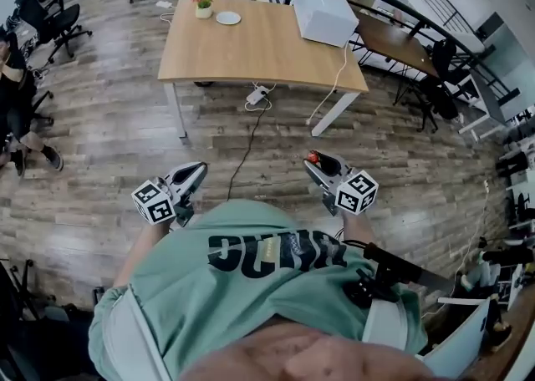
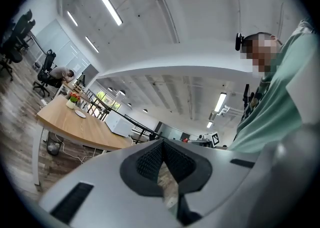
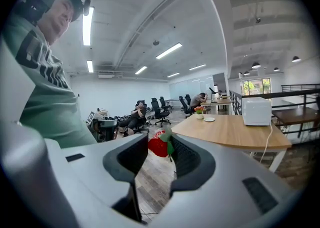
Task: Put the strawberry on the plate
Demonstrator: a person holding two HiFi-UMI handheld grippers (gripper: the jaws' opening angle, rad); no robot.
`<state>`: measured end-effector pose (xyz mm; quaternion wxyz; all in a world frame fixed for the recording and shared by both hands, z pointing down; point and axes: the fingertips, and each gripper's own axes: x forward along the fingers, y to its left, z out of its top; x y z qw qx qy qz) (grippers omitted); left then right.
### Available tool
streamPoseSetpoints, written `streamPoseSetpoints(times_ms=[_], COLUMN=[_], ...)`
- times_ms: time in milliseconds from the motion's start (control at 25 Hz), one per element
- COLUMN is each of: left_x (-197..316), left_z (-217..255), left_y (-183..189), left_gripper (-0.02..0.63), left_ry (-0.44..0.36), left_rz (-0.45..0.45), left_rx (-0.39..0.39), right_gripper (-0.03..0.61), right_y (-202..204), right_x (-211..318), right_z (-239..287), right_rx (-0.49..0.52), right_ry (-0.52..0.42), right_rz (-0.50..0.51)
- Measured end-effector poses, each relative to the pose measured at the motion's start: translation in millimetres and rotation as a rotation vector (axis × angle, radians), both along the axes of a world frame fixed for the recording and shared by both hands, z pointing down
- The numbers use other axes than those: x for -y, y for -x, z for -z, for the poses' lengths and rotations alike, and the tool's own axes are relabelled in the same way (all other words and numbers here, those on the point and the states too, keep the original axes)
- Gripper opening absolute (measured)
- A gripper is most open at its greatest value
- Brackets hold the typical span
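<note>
Bright, even light falls from ceiling strip lights (image 2: 111, 8). Fisheye bending curves the edges; corners go black.

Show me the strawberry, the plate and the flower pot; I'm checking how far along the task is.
strawberry (image 3: 157, 146): right gripper view, on its red body.
plate (image 1: 228, 17): head view, on its bare middle.
flower pot (image 1: 204, 11): head view, on the white pot under the flowers.

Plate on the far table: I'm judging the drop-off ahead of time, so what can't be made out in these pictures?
- plate: too small in every view to tell whether it is bare.
- strawberry: its far side faces away; head view shows only a red speck at the right gripper.
- floor at the person's feet: hidden by the torso in head view.
</note>
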<state>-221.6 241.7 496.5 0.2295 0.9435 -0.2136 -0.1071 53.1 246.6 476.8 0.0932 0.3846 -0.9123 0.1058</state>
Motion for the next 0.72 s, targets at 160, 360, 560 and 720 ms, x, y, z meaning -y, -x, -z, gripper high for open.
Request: streamPoseSetpoints(times_ms=[160,360,560,720], left_x=[20.6,58.3,88.9,108.9], left_z=[-6.3,1.2,13.4,19.7], left_y=[-8.2,-43.2,-106.5,-150.6], left_gripper=[0.005,0.005,0.005,0.005], left_ry=[0.013,-0.013,-0.003,-0.010], left_rz=[0.050,0.144,0.207,0.230], left_rx=[0.018,0.052,0.047,0.083], right_gripper=[0.149,0.149,0.149,0.149], right_y=[-8.2,-47.0,-97.9,-134.4], right_x=[35.6,90.1,146.6,180.5], right_z=[-6.4,-19.1,-16.0,-19.9], right_rx=[0.019,0.044,0.074,0.110], right_ry=[-0.005,-0.011,-0.019,-0.016], right_rz=[0.054,0.136,0.213,0.248])
